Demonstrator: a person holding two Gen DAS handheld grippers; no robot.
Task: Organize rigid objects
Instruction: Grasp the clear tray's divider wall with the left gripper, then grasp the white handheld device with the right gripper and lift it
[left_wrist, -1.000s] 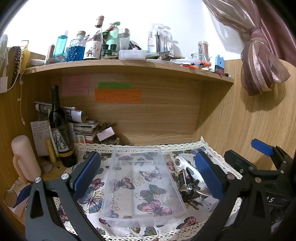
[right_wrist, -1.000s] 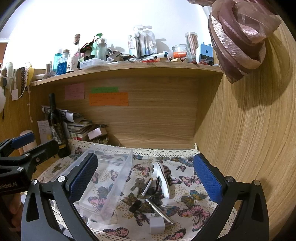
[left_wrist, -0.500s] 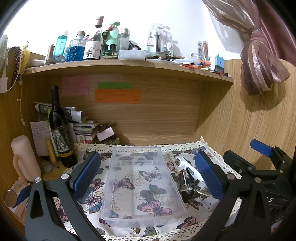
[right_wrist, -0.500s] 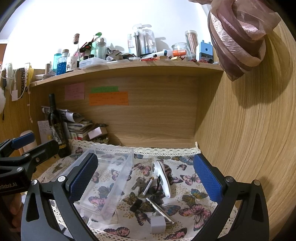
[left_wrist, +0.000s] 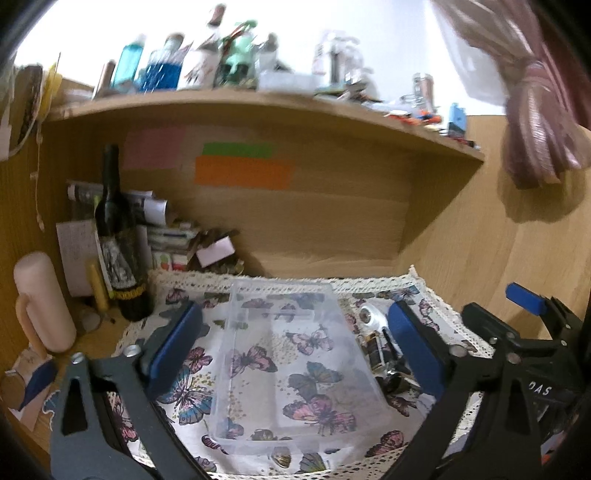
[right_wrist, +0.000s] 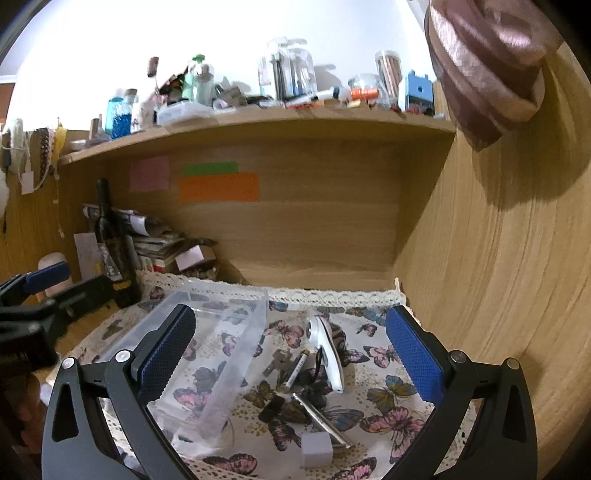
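Observation:
A clear plastic organizer tray (left_wrist: 295, 365) lies empty on the butterfly-print cloth (left_wrist: 184, 398); it also shows in the right wrist view (right_wrist: 218, 350). To its right lies a pile of small rigid items (right_wrist: 310, 380): a white tool (right_wrist: 327, 350), a pen-like stick (right_wrist: 295, 371), a metal rod (right_wrist: 321, 417), a white cube (right_wrist: 316, 448). The pile shows partly in the left wrist view (left_wrist: 380, 350). My left gripper (left_wrist: 295, 347) is open and empty above the tray. My right gripper (right_wrist: 291, 354) is open and empty above the pile.
A dark wine bottle (left_wrist: 118, 240) stands at the back left beside stacked books and papers (left_wrist: 166, 236). A pink cylinder (left_wrist: 42, 299) stands at far left. A wooden shelf (left_wrist: 258, 107) crowded with bottles hangs overhead. A wooden wall (right_wrist: 498, 258) closes the right side.
Both grippers have shifted slightly, with motion blur in the views; the right one has dropped a little lower toward the pile. Both stay open and nothing on the cloth has moved.

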